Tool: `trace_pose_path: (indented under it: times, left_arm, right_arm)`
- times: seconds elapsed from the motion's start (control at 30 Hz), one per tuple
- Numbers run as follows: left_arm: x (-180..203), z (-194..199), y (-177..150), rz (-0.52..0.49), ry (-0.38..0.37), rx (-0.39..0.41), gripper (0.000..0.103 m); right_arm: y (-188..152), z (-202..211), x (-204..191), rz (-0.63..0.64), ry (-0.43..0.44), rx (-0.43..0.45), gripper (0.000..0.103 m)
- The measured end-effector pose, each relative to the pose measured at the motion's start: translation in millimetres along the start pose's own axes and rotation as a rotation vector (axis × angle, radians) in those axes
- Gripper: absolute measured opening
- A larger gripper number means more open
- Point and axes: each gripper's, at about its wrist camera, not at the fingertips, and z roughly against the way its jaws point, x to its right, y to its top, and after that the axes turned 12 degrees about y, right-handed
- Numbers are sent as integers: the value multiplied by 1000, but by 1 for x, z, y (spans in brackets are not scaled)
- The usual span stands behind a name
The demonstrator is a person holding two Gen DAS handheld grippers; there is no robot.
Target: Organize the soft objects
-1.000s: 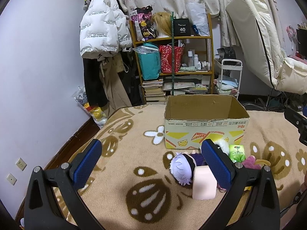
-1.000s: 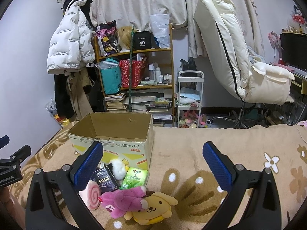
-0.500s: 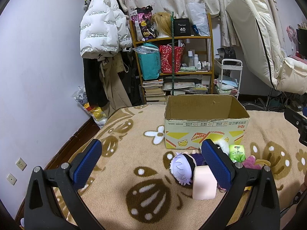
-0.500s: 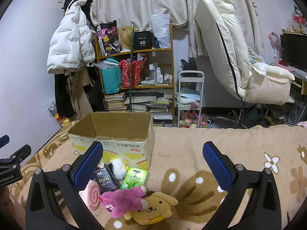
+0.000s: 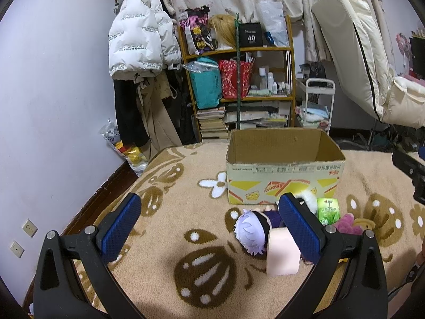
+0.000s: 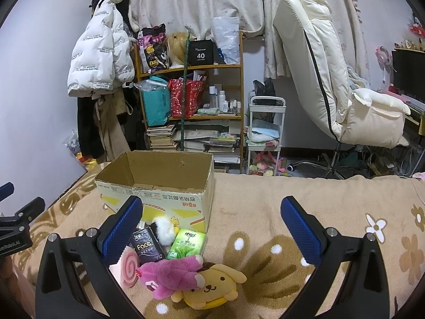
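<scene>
Seen from the left wrist, the left gripper (image 5: 209, 210) hangs with its two blue-padded fingers spread wide and nothing between them, above a tan blanket (image 5: 164, 212) patterned with brown ovals and white flowers. One open cardboard box (image 5: 284, 170) stands on the blanket ahead, its inside showing bare walls. At the foot of the box lies a cluster of soft things: one purple-haired doll (image 5: 251, 231), one pale pink block (image 5: 281, 252) touching it, one green tissue pack (image 5: 328, 208) and part of one pink plush (image 5: 346, 223), the right finger covering some of the group. The blanket's left edge drops to a dark floor strip by the lilac wall; the blanket left of the box is open. From the right wrist, the right gripper (image 6: 211, 212) is likewise released and holds nothing. Before the box (image 6: 159, 186) lie one black tissue pack (image 6: 148, 247), one white fluffy toy (image 6: 164, 230), the green pack (image 6: 188, 243), one pink swirl toy (image 6: 128, 265), the pink plush (image 6: 175, 273) lying over one yellow dog plush (image 6: 212, 289). To the right the blanket runs bare toward a white recliner chair (image 6: 332, 79); a crowded wooden shelf (image 6: 196, 93) stands behind the box.
</scene>
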Motion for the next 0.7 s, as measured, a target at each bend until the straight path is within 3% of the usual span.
trace_pose_path:
  times: [0.43,0.7]
  left_arm:
    - [22,-17,-5,-82,-14,-92,102]
    - [45,-34,-10,-131,-81,-200,102]
  right_arm:
    - [3,-15,-1,28,84,-112,103]
    - [3,-35,-2,39,102,-198,103]
